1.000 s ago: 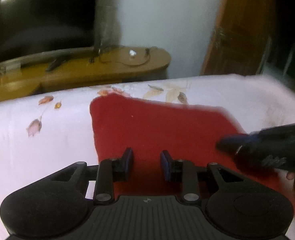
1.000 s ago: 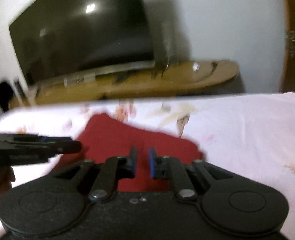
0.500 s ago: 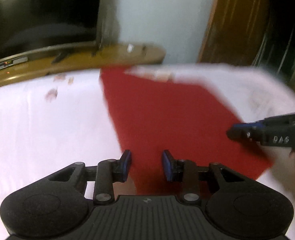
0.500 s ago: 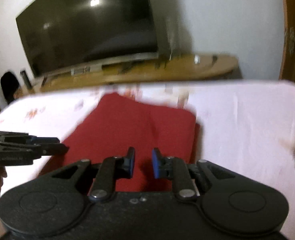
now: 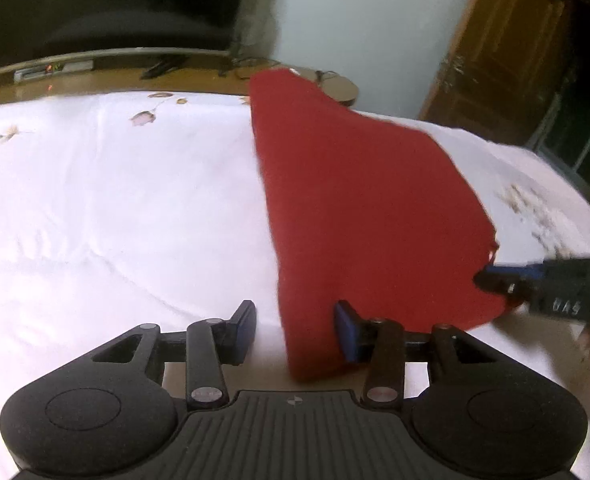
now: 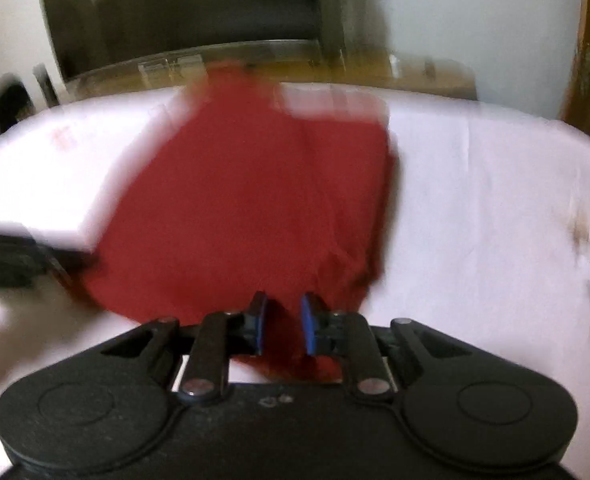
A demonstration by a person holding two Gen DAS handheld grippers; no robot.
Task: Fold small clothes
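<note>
A red cloth [image 5: 367, 208] lies on the white floral bedsheet [image 5: 115, 208], its far part lifted off the sheet. My left gripper [image 5: 295, 330] is open, with the cloth's near left corner between its fingers. In the left wrist view my right gripper [image 5: 495, 276] sits at the cloth's near right corner. In the blurred right wrist view the red cloth [image 6: 255, 200] fills the middle, and my right gripper [image 6: 282, 326] has its jaws a little apart with cloth between them; a grip cannot be judged. The left gripper [image 6: 11, 256] shows at the left edge.
A wooden TV stand [image 5: 95, 76] with a dark television [image 5: 95, 4] stands behind the bed. A wooden door [image 5: 507, 40] is at the right. The bed's edge runs along the back.
Both grippers have come closer to the cloth's near corners. The left gripper's fingers have spread wider. The cloth's far part has risen off the sheet.
</note>
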